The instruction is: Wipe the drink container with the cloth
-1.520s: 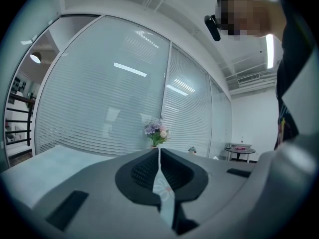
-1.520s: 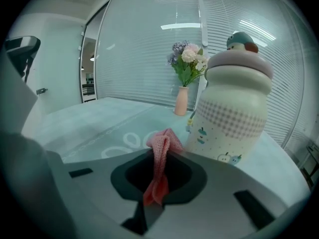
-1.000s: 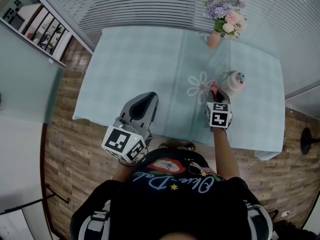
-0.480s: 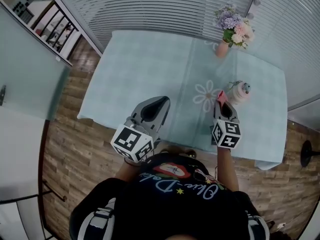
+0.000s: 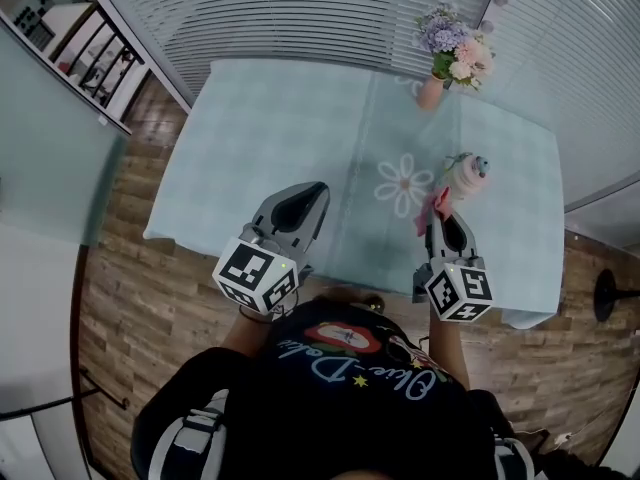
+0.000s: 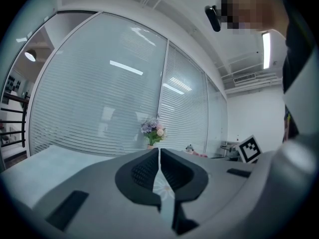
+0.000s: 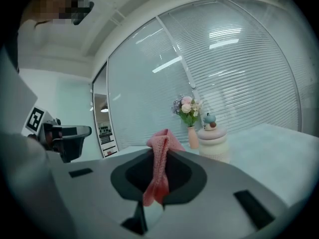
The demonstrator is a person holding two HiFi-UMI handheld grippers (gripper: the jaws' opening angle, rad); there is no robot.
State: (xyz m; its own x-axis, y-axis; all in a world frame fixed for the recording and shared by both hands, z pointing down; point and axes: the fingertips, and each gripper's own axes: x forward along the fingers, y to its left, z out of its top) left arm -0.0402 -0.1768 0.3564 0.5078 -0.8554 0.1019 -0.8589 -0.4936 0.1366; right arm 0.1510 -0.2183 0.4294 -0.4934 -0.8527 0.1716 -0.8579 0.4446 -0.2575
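Room w/ slatted blinds behind glass walls and a wood-plank floor. A table under a pale blue-green checked cover w/ a white daisy print fills the upper middle of the head view. A pink vase w/ purple and pink flowers stands near the table's far edge, upper right of frame. The drink container, pale w/ a pink band and a small teal knob on top, stands upright right of ctr. It is just right of the daisy and nearer the person than the vase.

The right gripper, lower right of ctr, points toward the container's base. Its jaws are clamped on the pink mesh cloth. In the right gripper view the cloth runs up btwn the jaws and a fold sticks out past the tips. In the head view that fold sits just beside the container's lower left side; can't tell if it touches.

The left gripper, left of ctr, hangs over the near part of the table, well apart from container and cloth. In the left gripper view its jaws are pressed together w/ only a hairline slit, empty.

The person's black printed top fills the bottom of the head view.
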